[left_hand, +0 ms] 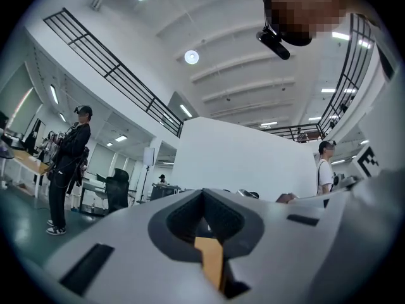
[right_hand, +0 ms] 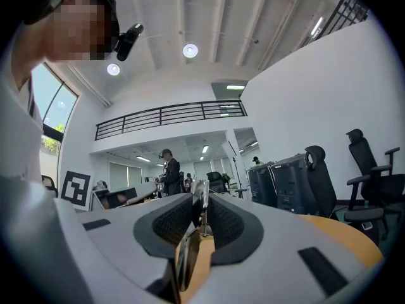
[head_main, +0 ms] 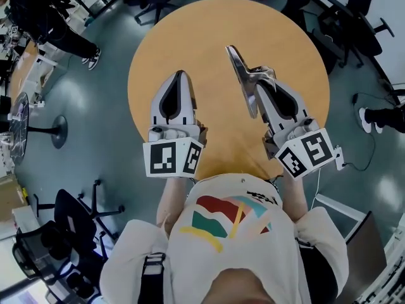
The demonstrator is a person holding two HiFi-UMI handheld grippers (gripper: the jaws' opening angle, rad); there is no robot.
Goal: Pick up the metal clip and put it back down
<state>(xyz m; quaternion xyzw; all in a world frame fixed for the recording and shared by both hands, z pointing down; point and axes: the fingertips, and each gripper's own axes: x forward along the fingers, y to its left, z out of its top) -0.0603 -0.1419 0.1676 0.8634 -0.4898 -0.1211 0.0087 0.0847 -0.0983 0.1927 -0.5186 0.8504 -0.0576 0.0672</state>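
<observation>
The metal clip (head_main: pixel 242 70) is a shiny, long spring clamp held up over the round wooden table (head_main: pixel 209 30). My right gripper (head_main: pixel 258 86) is shut on its near end, and the rest sticks out past the fingertips toward the table's far side. In the right gripper view the clip (right_hand: pixel 185 258) sits edge-on between the dark pads of the right gripper (right_hand: pixel 201 209). My left gripper (head_main: pixel 181 76) hovers over the table's left half with its jaws together and nothing in them. In the left gripper view the left gripper (left_hand: pixel 202 196) points up toward the ceiling.
Black office chairs (head_main: pixel 354 18) stand round the far and right sides of the table. A person (head_main: pixel 57 30) stands at the upper left by desks. Another chair (head_main: pixel 69 214) is at my lower left. The table's near edge (head_main: pixel 234 170) lies just under both gripper bodies.
</observation>
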